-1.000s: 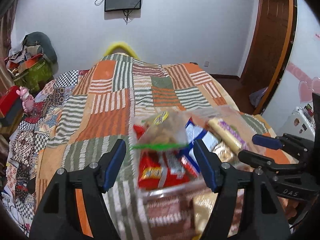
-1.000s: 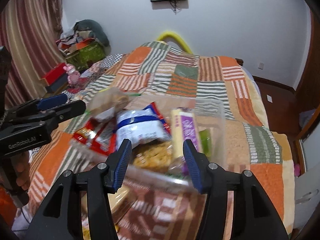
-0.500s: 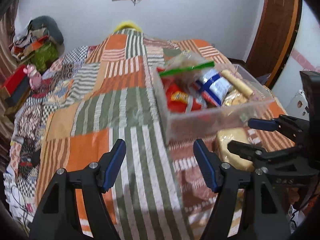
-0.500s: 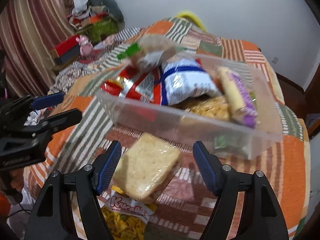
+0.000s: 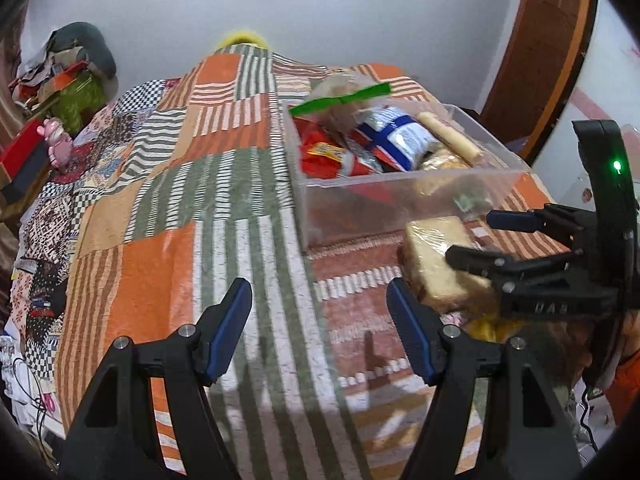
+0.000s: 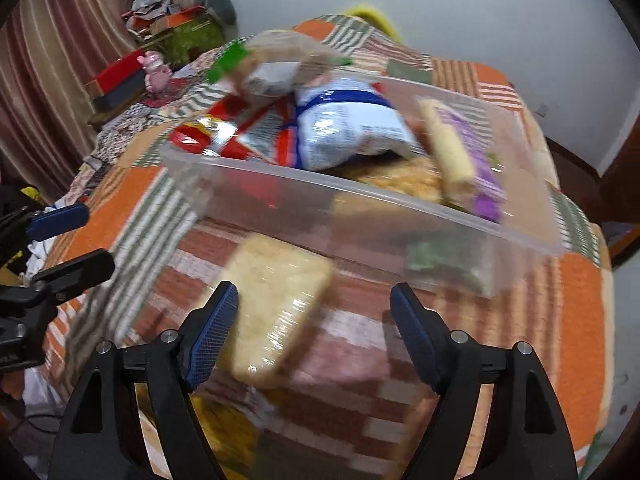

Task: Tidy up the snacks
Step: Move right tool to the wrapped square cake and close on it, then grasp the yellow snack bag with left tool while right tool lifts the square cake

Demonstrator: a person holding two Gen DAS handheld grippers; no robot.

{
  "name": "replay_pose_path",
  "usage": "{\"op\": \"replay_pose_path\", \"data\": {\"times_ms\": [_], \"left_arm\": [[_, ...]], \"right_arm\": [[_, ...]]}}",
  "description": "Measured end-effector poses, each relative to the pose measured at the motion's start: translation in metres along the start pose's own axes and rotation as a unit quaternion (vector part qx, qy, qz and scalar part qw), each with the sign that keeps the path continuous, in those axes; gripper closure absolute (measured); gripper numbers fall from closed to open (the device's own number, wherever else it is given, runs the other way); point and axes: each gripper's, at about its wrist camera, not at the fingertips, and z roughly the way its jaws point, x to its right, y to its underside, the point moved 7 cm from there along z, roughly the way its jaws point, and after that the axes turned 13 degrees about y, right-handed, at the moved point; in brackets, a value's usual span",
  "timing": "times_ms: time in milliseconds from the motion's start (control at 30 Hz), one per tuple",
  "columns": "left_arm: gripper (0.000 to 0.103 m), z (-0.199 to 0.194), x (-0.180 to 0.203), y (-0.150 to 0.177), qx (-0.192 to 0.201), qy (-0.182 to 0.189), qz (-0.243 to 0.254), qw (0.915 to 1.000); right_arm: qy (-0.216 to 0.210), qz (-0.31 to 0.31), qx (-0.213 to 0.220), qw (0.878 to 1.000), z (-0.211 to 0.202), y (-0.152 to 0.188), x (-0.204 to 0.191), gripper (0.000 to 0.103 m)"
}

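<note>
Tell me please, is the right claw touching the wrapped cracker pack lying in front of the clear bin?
Cannot tell. In the blurred right wrist view the open right claw frames the cracker pack, its left finger overlapping the pack's edge; no gap or contact shows plainly.

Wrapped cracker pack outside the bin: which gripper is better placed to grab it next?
Right, probably. The right gripper is open with the cracker pack lying between its fingers, just in front of the clear bin. The left gripper is open too, but faces bare quilt, with the pack off to its right.
</note>
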Motion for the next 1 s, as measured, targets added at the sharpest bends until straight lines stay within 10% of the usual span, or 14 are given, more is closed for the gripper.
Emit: {"op": "replay_pose_path", "data": {"times_ms": [333,800,1000], "left_arm": [[0.033,-0.005,0.003,0.009,0.003,-0.001,-0.013,0.9999],[0.033,0.002,0.004,0.021,-0.016,0.014,-0.031,0.9993],[0.033,0.009,0.034,0.023,-0.024,0.042,-0.021,0.9986]], "right_arm": [[-0.050,0.028,-0.002,0.998,-0.012,-0.010,-0.011,0.027],[-0.004,0.003,-0.021,1.000,0.009,0.003,-0.006,0.028],[-0.003,0.024,-0.025,0.999,0.007,0.022,0.022,0.048]]}}
